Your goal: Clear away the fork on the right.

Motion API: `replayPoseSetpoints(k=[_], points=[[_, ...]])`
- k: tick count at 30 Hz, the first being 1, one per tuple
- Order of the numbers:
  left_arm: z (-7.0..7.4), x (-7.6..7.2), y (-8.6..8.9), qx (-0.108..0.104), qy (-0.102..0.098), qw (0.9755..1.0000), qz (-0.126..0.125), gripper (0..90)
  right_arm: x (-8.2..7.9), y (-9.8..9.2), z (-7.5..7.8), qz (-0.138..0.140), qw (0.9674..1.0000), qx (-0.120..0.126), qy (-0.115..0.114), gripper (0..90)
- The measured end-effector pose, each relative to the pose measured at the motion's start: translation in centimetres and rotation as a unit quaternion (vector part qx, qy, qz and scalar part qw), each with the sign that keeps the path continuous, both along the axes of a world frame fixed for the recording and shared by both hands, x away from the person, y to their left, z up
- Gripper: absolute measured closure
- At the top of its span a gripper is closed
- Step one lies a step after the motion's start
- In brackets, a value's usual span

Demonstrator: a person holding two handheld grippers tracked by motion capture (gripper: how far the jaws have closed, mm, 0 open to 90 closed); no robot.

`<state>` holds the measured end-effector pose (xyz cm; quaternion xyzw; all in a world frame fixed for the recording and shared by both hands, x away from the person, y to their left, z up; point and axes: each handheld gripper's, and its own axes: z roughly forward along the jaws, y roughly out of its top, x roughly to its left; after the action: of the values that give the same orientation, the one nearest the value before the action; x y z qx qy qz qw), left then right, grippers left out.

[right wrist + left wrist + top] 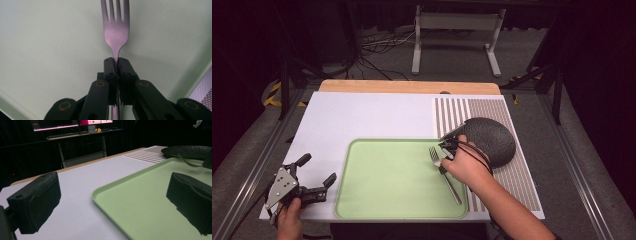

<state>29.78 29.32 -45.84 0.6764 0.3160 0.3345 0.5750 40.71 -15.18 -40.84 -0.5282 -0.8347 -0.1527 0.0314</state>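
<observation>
R gripper [447,150] is clamped on the fork [443,172], pads pinching the thin neck just below the head. In the right gripper view I see the fork [116,27] as smooth metal w/ a purplish sheen: four straight tines, rounded shoulders, tapering into a narrow stem that vanishes between the black jaw blocks. Jaw blocks are matte, boxy, w/ brass-coloured pivot pins on the linkage.

Fork sits over the right part of the green tray [377,200], near its right edge, handle running toward the tray's near-right corner. Can't tell if the handle is touching the tray surface or not. Tray is pale green plastic, rounded-rectangle, raised lip, finely speckled matte floor. It lies along the near edge of the white board [362,115] covering the tabletop.

Just past the tray's right edge, on the striped grey mat [492,107] at the board's right side: a dark round plate [492,140], pebbled rough texture, shallow.

L gripper [314,177] is off the tray, at the board's near-left corner, jaws spread wide, nothing between them. In the left gripper view, its pads [37,202] look like chunky black foam/rubber blocks w/ a ridged face.

Bare wood strip [409,86] shows at the tabletop's far edge.
</observation>
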Motion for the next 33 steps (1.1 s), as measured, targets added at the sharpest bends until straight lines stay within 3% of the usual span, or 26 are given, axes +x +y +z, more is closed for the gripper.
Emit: replayPoseSetpoints(k=[13, 18, 20, 23, 27, 28, 30, 33], points=[[0.01, 0.02, 0.0, 0.001, 0.0, 1.0, -0.001, 0.0, 0.13, -0.26, -0.62, -0.009, 0.9999, -0.004, 0.008, 84.8], [0.0, 0.01, 0.0, 0.0, 0.0, 1.0, 0.0, 0.0, 0.12, -0.34, -0.62, -0.007, 1.0, 0.0, -0.001, 78.2], [0.01, 0.02, -0.01, 0.002, 0.0, 1.0, -0.001, 0.0, 0.09, -0.35, -0.48, -0.001, 1.0, 0.007, -0.007, 70.0], [0.01, 0.03, -0.02, 0.002, 0.0, 1.0, -0.001, 0.1, -0.02, -0.32, -0.24, 0.004, 0.9995, 0.013, -0.028, 59.3], [0.01, 0.01, -0.02, 0.001, 0.0, 1.0, 0.0, 0.1, -0.05, -0.29, 0.06, 0.025, 0.997, 0.039, -0.062, 36.5], [0.01, 0.01, -0.03, 0.001, 0.0, 1.0, 0.0, 0.1, -0.02, -0.3, 0.08, 0.036, 0.9957, 0.042, -0.074, 30.4], [0.01, 0.02, -0.02, 0.002, 0.0, 1.0, -0.001, 0.0, -0.16, -0.02, 0.03, 0.049, 0.9899, 0.037, -0.128, 19.3], [0.02, 0.02, -0.03, 0.002, -0.001, 1.0, -0.001, 0.1, -0.18, 0.02, 0.24, 0.075, 0.9873, 0.032, -0.137, 21.5]])
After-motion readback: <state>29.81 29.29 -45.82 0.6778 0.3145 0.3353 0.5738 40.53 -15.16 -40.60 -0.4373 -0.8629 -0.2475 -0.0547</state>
